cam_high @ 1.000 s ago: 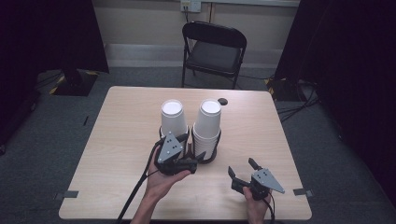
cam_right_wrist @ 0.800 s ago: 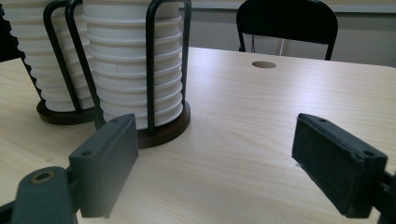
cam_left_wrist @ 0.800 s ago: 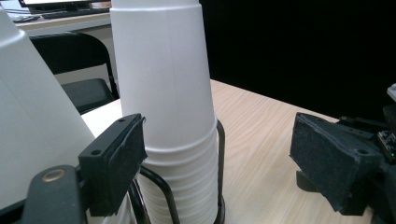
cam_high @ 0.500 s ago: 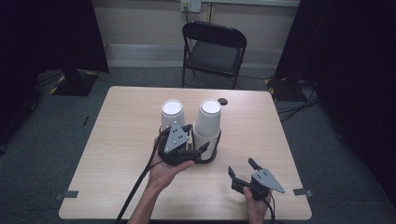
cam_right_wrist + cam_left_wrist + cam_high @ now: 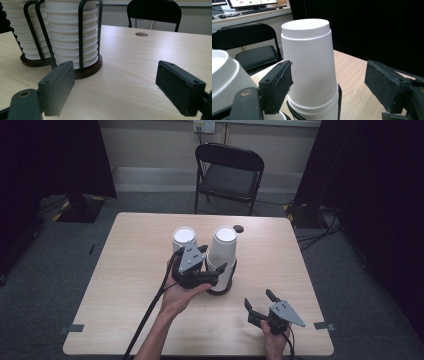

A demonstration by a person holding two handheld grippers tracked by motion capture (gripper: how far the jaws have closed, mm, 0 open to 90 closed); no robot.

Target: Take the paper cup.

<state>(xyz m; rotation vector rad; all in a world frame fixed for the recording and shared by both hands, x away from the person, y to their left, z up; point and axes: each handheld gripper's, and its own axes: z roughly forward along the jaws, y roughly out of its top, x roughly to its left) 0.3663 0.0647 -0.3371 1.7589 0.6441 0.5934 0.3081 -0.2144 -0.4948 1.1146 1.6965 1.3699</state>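
Straddling the top cup (image 5: 310, 62), left gripper (image 5: 329, 75) jaws just closing in

Blocking the desk's (image 5: 125, 285) middle: two cup stacks (image 5: 222, 247) in wire holders (image 5: 81, 37); leaving bare wood all around.

Matt white foam cups (image 5: 310, 72) in black wire holders (image 5: 82, 32) on pale wood-grain table (image 5: 135, 285).

Left cup stack (image 5: 223, 75) cut off by the left gripper view's edge. Right stack's (image 5: 71, 32) top cropped in the right gripper view. Holder bases hidden behind the left gripper (image 5: 220, 276) from above.
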